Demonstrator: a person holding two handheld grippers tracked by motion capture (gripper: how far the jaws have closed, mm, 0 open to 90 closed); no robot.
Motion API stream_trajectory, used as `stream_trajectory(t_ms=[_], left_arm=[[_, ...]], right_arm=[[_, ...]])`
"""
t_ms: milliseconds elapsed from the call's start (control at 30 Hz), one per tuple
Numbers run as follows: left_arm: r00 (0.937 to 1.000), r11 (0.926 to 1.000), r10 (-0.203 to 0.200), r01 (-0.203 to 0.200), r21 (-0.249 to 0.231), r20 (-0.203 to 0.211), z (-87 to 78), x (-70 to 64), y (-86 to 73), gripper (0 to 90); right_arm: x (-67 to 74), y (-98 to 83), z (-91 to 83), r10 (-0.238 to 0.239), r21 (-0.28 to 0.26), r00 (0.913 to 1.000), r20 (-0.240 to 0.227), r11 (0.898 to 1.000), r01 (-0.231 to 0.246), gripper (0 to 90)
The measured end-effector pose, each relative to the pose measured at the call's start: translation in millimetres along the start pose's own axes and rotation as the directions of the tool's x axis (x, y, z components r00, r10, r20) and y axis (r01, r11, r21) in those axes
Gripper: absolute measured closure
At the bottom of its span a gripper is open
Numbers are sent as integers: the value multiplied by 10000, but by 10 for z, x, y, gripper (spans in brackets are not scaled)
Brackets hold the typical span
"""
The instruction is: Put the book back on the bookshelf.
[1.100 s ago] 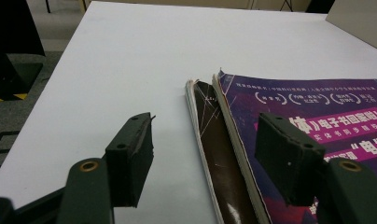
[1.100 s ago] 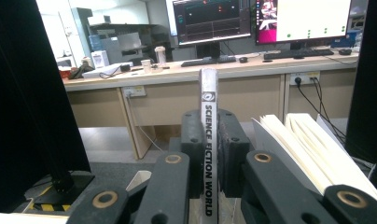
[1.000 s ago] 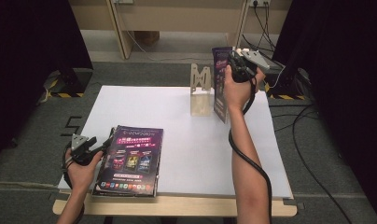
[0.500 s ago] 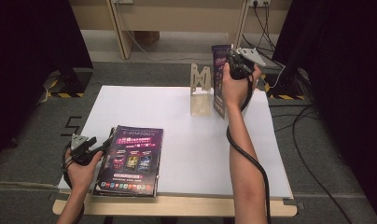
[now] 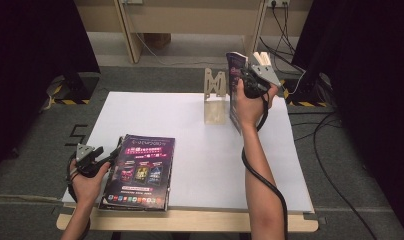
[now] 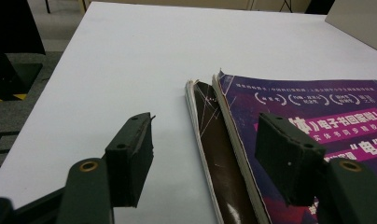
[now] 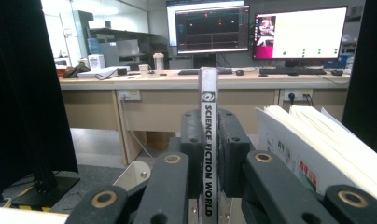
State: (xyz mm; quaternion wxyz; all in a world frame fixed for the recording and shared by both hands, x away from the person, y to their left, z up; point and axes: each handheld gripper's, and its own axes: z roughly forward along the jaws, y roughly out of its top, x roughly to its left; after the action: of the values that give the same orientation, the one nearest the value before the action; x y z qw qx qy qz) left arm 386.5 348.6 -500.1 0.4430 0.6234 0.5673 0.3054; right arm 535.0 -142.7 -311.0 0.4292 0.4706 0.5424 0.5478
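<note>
A stack of purple-covered magazines (image 5: 140, 170) lies at the table's near left. My left gripper (image 5: 92, 157) stands open at the stack's left edge. In the left gripper view (image 6: 210, 158) one jaw hovers over the top magazine (image 6: 317, 112) and the other over bare table. At the far right my right gripper (image 5: 246, 82) is shut on an upright magazine (image 5: 235, 87), beside a wooden rack (image 5: 215, 95). In the right gripper view the jaws (image 7: 208, 135) clamp its spine (image 7: 208, 102), lettered SCIENCE FICTION WORLD.
The white tabletop (image 5: 200, 145) spreads between the stack and the rack. Pale fanned pages of another magazine (image 7: 317, 149) stand right of the held one. A corner of the wooden rack (image 7: 135, 175) shows below the jaws. Desks and monitors (image 7: 252, 28) stand beyond the table.
My right gripper and its upright magazine have dipped slightly and edged left by the rack. The left gripper and the stack have stayed put.
</note>
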Motion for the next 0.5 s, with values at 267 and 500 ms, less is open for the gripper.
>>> stream_trajectory(t_ms=[267,500], left_arm=[[10000,10000,40,-40,7,-19,-2,-5,0,365],[10000,10000,76,-76,-41,-26,-4,-11,-2,365]], right_arm=[[61,-114,-288,-270,-130,9995,-154,9996,268,828],[32,-209,-517,-263,-102,9996,-124,9996,262,818]])
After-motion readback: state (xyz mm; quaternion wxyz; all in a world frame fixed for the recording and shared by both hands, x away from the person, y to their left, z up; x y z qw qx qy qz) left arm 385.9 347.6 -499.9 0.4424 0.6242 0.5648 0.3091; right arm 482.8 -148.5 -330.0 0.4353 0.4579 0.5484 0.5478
